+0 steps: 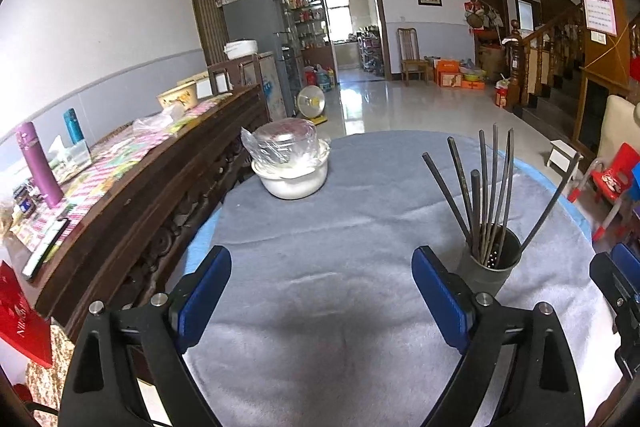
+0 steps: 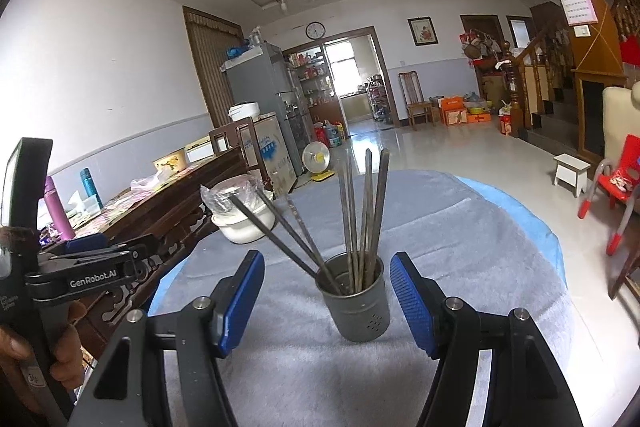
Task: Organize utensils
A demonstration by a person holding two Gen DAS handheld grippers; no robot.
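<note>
While both grippers hover empty with jaws wide, the chopsticks (image 2: 360,219) already stand in the metal holder (image 2: 356,301) near the table's (image 2: 500,267) near edge, between the right gripper's (image 2: 327,301) fingers; likely only a final check remains for the left gripper (image 1: 322,289).

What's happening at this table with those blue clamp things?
A person holds a hand-held gripper in each hand, tidying utensils. The right hand-held gripper is open, facing a metal cup that holds dark chopsticks. The left hand-held gripper is open over the grey cloth, holding nothing.
</note>
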